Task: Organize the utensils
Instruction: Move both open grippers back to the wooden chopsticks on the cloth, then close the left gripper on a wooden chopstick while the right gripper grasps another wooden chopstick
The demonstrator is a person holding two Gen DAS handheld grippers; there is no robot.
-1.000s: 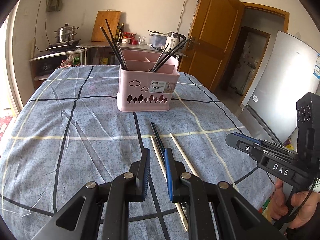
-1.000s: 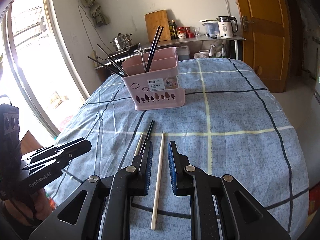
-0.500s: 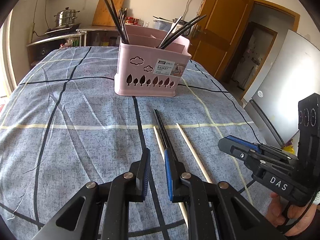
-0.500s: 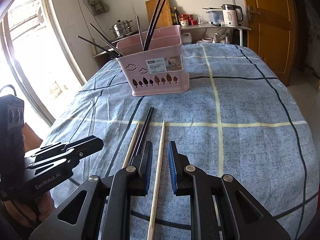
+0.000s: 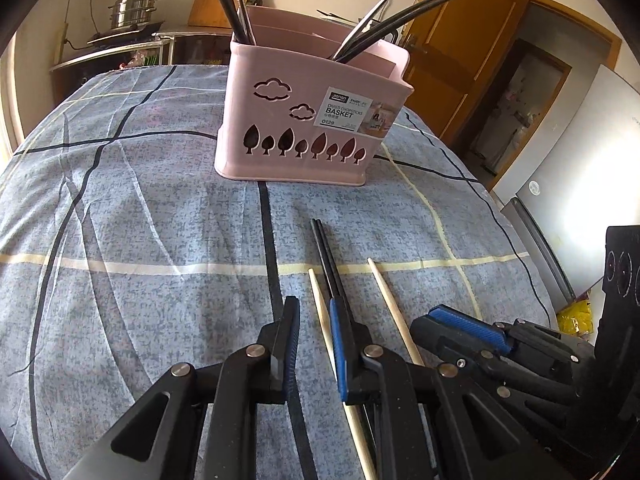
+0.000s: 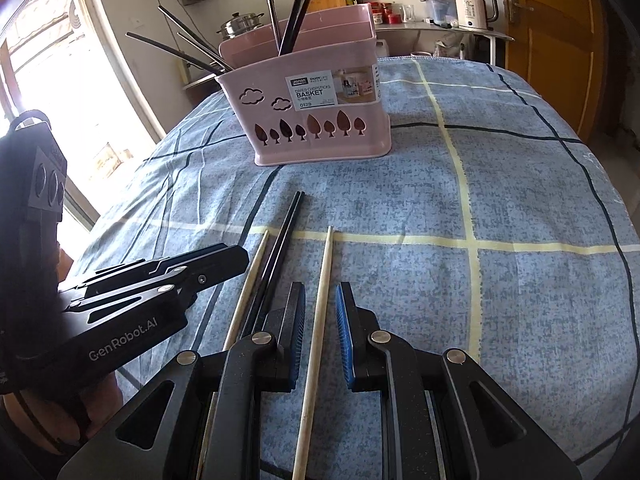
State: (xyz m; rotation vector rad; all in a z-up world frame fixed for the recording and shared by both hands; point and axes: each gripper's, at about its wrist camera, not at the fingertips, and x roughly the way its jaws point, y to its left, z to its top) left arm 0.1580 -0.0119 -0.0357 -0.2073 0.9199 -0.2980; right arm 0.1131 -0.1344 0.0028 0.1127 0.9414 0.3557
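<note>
A pink chopstick basket [image 5: 312, 120] [image 6: 320, 116] stands on the blue checked cloth, holding several dark and metal chopsticks. In front of it lie a black chopstick pair [image 5: 326, 258] [image 6: 282, 240] and two pale wooden chopsticks [image 5: 320, 312] [image 5: 390, 304]. My left gripper [image 5: 314, 344] is open, low over the cloth, with the left wooden chopstick running between its fingers. My right gripper [image 6: 320, 332] is open, with the right wooden chopstick [image 6: 320, 304] lying between its fingers. The other wooden chopstick [image 6: 246, 292] lies to its left.
The table's right edge drops off toward a fridge [image 5: 580, 184] and a wooden door [image 5: 452, 40]. A counter with a steel pot [image 5: 134, 10], cutting board and kettle [image 6: 474, 6] stands behind the table. A bright window [image 6: 48, 80] is on the left.
Both grippers have moved forward and down toward the chopsticks on the cloth; the basket looms larger. Both stay open. The chopsticks have not moved.
</note>
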